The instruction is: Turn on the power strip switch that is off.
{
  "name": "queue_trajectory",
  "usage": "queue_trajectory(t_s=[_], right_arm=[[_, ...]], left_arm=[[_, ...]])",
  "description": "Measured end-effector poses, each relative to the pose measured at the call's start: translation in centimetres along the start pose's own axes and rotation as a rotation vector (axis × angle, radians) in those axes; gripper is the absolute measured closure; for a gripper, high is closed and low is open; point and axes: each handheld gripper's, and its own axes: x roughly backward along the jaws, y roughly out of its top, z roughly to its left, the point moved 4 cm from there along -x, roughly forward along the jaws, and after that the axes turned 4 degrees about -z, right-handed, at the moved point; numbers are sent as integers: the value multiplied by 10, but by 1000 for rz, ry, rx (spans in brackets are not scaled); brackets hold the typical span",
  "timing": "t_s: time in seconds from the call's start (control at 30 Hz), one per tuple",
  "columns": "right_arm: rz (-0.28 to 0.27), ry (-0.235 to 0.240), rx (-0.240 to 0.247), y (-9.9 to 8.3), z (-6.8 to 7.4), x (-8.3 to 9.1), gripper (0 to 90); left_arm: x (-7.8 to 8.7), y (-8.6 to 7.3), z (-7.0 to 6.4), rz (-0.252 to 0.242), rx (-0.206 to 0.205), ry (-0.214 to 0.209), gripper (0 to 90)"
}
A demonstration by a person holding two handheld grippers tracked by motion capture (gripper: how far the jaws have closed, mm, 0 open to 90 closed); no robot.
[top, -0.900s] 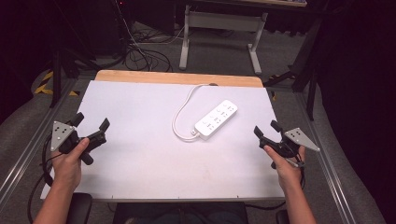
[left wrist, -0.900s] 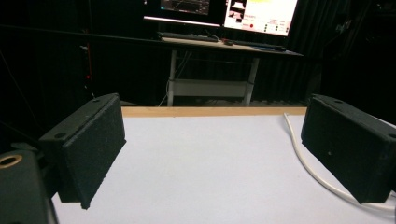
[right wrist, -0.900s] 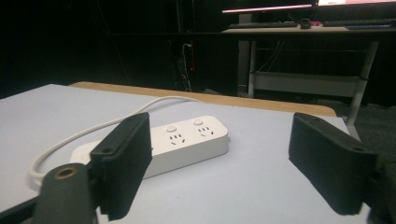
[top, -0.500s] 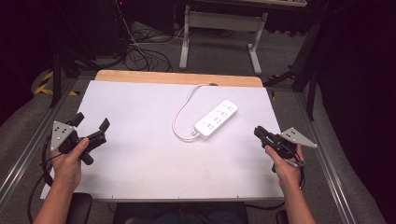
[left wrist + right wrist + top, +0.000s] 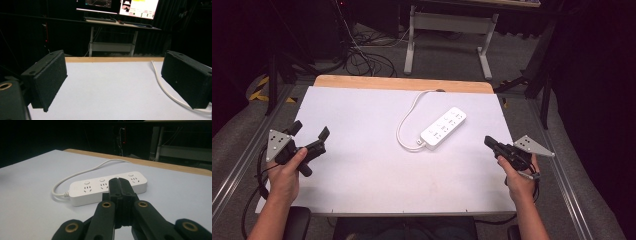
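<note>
Nearest the person, both hands held their tongs above the white worktop (image 5: 362, 170). At the near left edge, the left hand (image 5: 286, 172) held the left tongs (image 5: 309, 132), whose jaws stood wide apart with nothing between them; in the left gripper view the two black pads (image 5: 50, 75) framed bare worktop. At the near right edge, the right hand (image 5: 518, 177) held the right tongs (image 5: 488, 142), whose jaws were pressed together on nothing and pointed toward the middle of the worktop. In the right gripper view the closed jaw tips sat in front of the power strip, apart from it.

Farther out, right of centre, a white power strip (image 5: 443, 128) lay flat on the worktop at an angle. Its white cable (image 5: 404, 120) looped from its near end round to the far edge. A bare wooden strip (image 5: 362, 82) ran along that far edge. Beyond the worktop stood a desk frame (image 5: 447, 30) and loose floor cables (image 5: 362, 55).
</note>
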Motion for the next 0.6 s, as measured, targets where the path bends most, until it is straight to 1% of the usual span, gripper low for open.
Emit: queue_trajectory(t_s=[0.1,0.33,0.53,0.6], right_arm=[[-5,-4,-11,1,-2,0,900],[8,-1,-29,4,-2,-1,900],[32,13,-18,6,1,-9,900],[31,13,-17,8,1,-12,900]], left_arm=[[0,0,0,1,-1,-1,71],[-1,0,0,3,-5,-2,72],[-1,-1,-1,7,-10,-4,72],[-1,-1,0,8,-11,-5,73]])
